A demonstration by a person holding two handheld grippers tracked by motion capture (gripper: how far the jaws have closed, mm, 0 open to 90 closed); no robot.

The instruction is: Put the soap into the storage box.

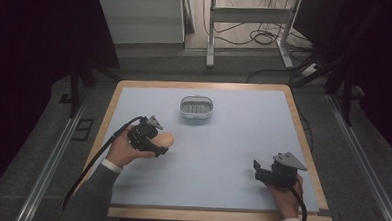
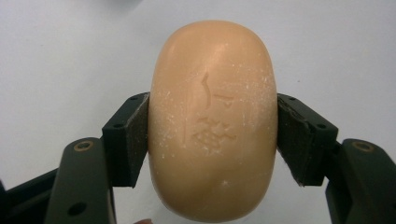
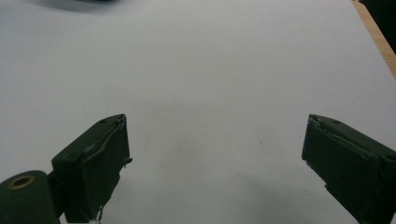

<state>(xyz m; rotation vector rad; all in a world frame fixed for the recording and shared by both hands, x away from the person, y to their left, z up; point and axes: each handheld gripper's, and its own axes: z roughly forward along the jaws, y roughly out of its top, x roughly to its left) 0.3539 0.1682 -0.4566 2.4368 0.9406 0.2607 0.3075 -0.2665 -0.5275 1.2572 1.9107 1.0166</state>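
An oval peach-coloured bar of soap (image 2: 212, 121) with an embossed mark sits between the pads of my left gripper (image 2: 212, 135), which is shut on its two long sides. In the high view the soap (image 1: 165, 138) sticks out to the right of that left gripper (image 1: 158, 145) at the left middle of the pale blue mat. My right gripper (image 1: 259, 171) rests low at the front right of the mat, held by a hand. Its jaws stand wide apart over bare mat, and the right gripper (image 3: 215, 154) holds nothing.
A small white soap dish (image 1: 196, 108) with a slotted insert stands at the back middle of the mat (image 1: 222, 156). The mat lies on a wood-edged table (image 1: 303, 140). Beyond it are a dark floor, cables and a metal frame.
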